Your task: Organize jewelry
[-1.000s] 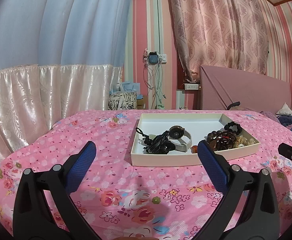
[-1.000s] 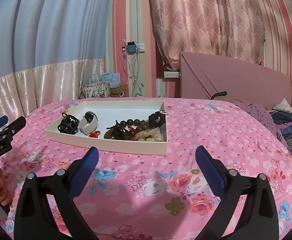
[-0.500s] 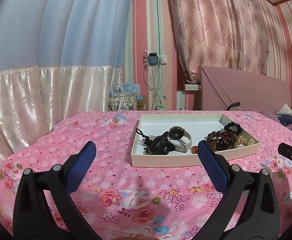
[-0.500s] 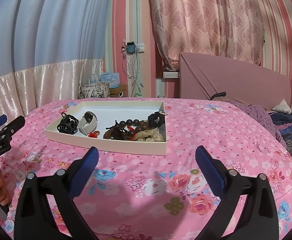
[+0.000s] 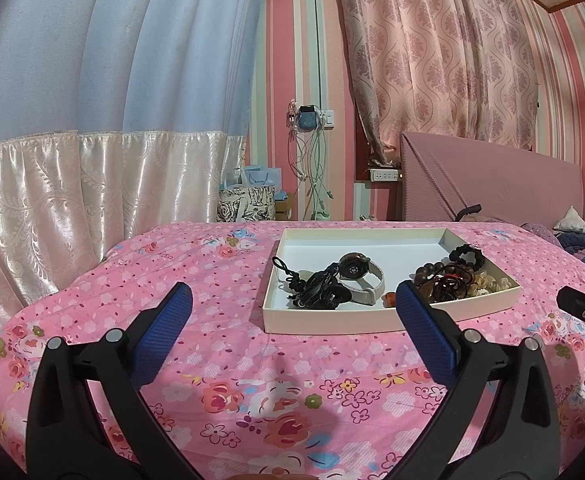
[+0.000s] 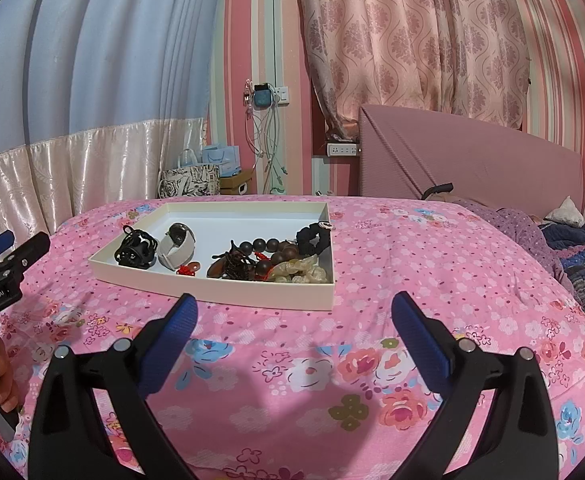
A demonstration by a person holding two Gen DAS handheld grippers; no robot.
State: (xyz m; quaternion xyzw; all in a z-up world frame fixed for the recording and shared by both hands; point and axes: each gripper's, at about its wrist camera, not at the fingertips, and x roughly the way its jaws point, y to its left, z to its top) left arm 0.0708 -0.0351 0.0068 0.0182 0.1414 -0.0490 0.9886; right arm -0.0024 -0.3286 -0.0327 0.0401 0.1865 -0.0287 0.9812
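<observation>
Even, soft indoor light; faint shadows on the bedspread (image 5: 252, 360); sharp focus; strong fisheye bending, dark corner vignette.

Two low wrist views side by side, facing across the bed (image 5: 196, 280), both sharing the near tray (image 5: 372, 322) (image 6: 252, 296).

The left gripper (image 5: 290, 310) hangs over the bed (image 5: 212, 280), jaws spread wide and empty. Beyond them sits a white tray (image 5: 332, 324). A watch (image 5: 358, 276) lies inside it, dark beads (image 5: 448, 280) past the right jaw.
</observation>
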